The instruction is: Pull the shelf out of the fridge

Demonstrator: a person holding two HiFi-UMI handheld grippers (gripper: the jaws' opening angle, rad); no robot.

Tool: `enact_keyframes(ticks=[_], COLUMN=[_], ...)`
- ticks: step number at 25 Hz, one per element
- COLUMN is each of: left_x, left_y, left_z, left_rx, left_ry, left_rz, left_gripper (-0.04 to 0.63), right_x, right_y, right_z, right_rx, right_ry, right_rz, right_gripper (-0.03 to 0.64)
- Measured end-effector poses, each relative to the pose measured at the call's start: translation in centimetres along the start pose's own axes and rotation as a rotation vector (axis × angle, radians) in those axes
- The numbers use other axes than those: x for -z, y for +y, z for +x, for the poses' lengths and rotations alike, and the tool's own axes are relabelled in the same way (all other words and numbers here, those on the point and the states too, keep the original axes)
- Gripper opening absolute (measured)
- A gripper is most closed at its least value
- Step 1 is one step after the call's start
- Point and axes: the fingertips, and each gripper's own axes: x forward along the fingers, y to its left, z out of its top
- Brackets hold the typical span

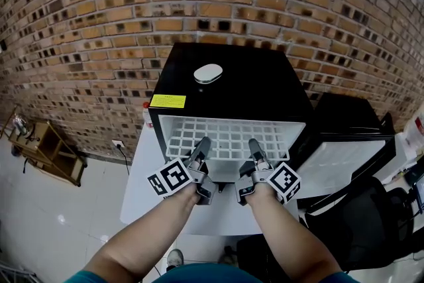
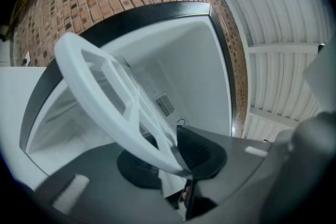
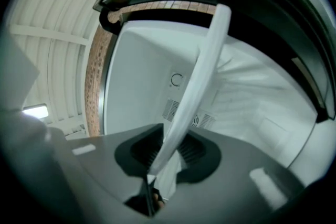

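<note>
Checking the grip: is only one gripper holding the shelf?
No, the left gripper and the right gripper both clamp the front edge of the shelf.

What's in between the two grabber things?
In the head view, only the front edge of the white shelf runs between the left gripper and the right gripper; both clamp it.

Each hand-held unit has a dark grey moulded body. The left claw (image 1: 203, 144) and the right claw (image 1: 254, 145) each end in two slim grey fingers. Each unit carries a cube with black-and-white square markers: left cube (image 1: 171, 177), right cube (image 1: 284, 182). The inner pads (image 2: 198, 150) are black and ribbed. The operator wears a teal short-sleeved top (image 1: 202, 273), and the forearms are uncovered.
</note>
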Motion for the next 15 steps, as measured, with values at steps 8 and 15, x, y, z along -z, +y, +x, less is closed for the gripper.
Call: enact_keyframes(ticks=[8,15], left_x=[1.2,2.3], left_y=[-0.7,-1.2], left_z=[-2.2,-4.2], left_rx=[0.007,0.003], left_ry=[0.014,0.017], left_rz=[0.005,0.001], left_gripper=[0.061,0.061], right_x=[0.8,1.9], right_y=[0.4,0.7], right_z=[-2.3,-4.4], right_rx=[-0.007,-0.011], right_ry=[0.008,0.036], right_rz=[-0.001,0.017], right_gripper=[0.066,0.061])
